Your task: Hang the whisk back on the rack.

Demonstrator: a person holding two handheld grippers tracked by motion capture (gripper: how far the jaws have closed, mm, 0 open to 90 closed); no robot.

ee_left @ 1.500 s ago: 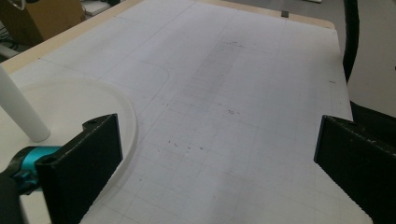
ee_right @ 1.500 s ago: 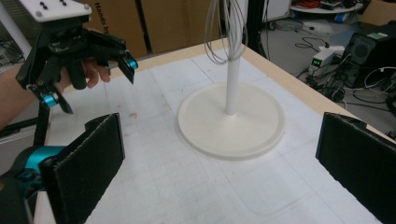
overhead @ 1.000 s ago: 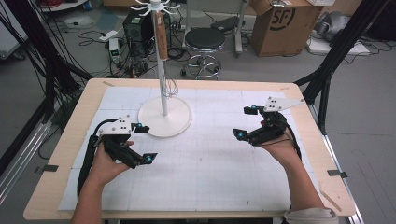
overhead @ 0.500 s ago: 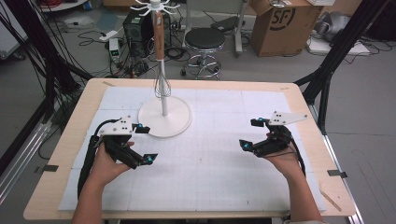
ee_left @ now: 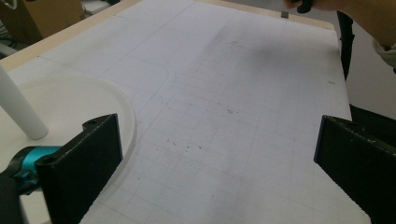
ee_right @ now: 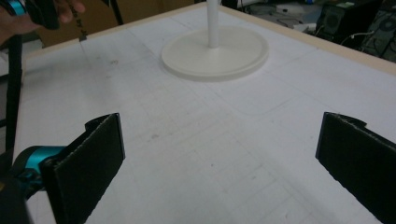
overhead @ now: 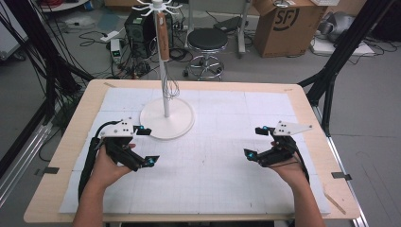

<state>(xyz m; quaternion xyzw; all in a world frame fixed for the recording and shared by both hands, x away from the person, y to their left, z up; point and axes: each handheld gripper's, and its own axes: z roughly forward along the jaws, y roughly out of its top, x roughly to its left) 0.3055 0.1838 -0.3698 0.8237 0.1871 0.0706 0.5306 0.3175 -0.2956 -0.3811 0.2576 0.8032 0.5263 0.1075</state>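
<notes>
Beneath both hand-held grippers lies the surface, a wooden top under a white gridded mat, and it carries little else. Just ahead of the left hand-held gripper, nearly at its upper jaw, stands the white stand: a broad round base, a thin upright pole, hooks at the crown. From those hooks, well above and beyond that gripper, hangs a whisk, wooden handle up, wire loops dangling down beside the pole. The left hand-held gripper hovers with jaws spread wide, nothing between them. Over on the other side, well apart from the stand, the right hand-held gripper is spread just as wide, empty too, facing in toward the base. My read on the whisk: light, its handle stiff and a sure place to pinch, mid-handle below the hook; the wires look springy and would slip or flex. The stand seems top-heavy, so a tug could rock it.
</notes>
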